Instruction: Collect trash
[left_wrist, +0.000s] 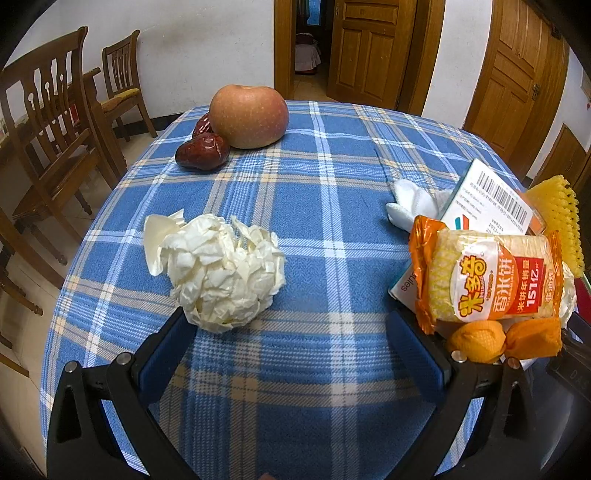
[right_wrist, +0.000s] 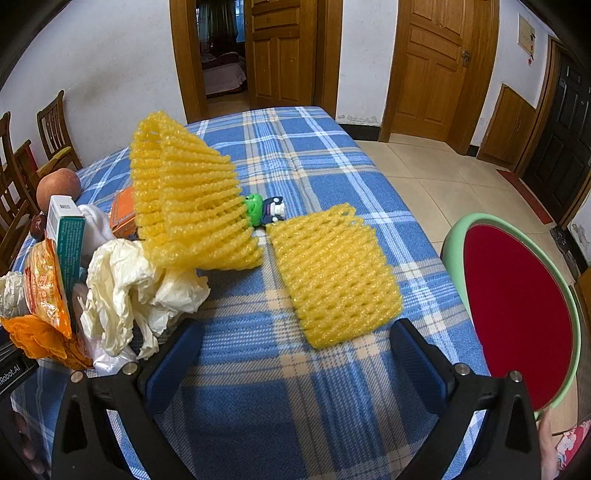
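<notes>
Trash uncollected: crumpled white paper ball (left_wrist: 221, 271) centre-left, flat yellow foam net sleeve (right_wrist: 334, 275) mid-frame; left gripper (left_wrist: 291, 350) and right gripper (right_wrist: 295, 360) both spread, empty.

Toy figure (right_wrist: 266, 212) half hidden behind foam net (right_wrist: 188, 199)

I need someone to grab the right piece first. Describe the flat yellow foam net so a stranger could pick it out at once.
Start at the blue plaid tablecloth in the right wrist view. Just ahead of the open right gripper lies the flat yellow foam net, beside a small green toy. Unlike the other yellow foam net, which stands propped up over crumpled white paper, this one lies flat and alone.
</notes>
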